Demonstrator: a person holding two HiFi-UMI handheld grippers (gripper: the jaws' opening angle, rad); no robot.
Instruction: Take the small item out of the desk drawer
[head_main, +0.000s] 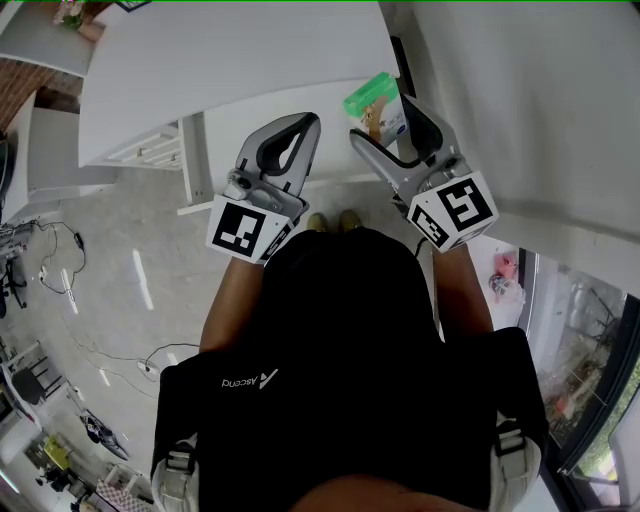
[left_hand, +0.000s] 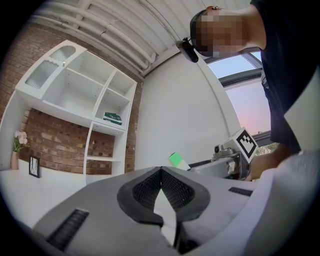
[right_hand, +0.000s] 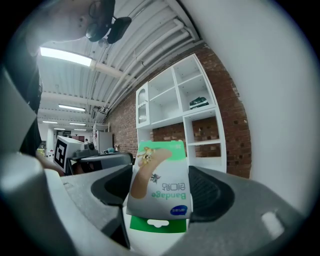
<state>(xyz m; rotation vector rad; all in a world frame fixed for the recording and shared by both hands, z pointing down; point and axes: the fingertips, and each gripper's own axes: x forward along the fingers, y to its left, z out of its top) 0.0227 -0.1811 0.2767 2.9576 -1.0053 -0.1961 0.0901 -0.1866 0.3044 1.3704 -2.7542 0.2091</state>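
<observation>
My right gripper (head_main: 385, 130) is shut on a small bandage packet (head_main: 376, 106), white with a green top and a cartoon plaster printed on it. In the right gripper view the bandage packet (right_hand: 160, 192) stands upside down between the two dark pads, held up in the air. My left gripper (head_main: 296, 132) is beside it over the white desk (head_main: 240, 70), its jaws pressed together with nothing between them. The left gripper view shows the closed pads (left_hand: 161, 192) and, beyond, the right gripper (left_hand: 197, 167) with the green edge of the packet (left_hand: 176, 160). No drawer front shows clearly.
The white desk has a leg and shelf unit (head_main: 160, 150) at its left. A white wall (head_main: 520, 90) runs along the right. A white shelf unit (left_hand: 85, 100) stands against a brick wall. Cables (head_main: 60, 250) lie on the floor at left. My feet (head_main: 333, 220) are by the desk.
</observation>
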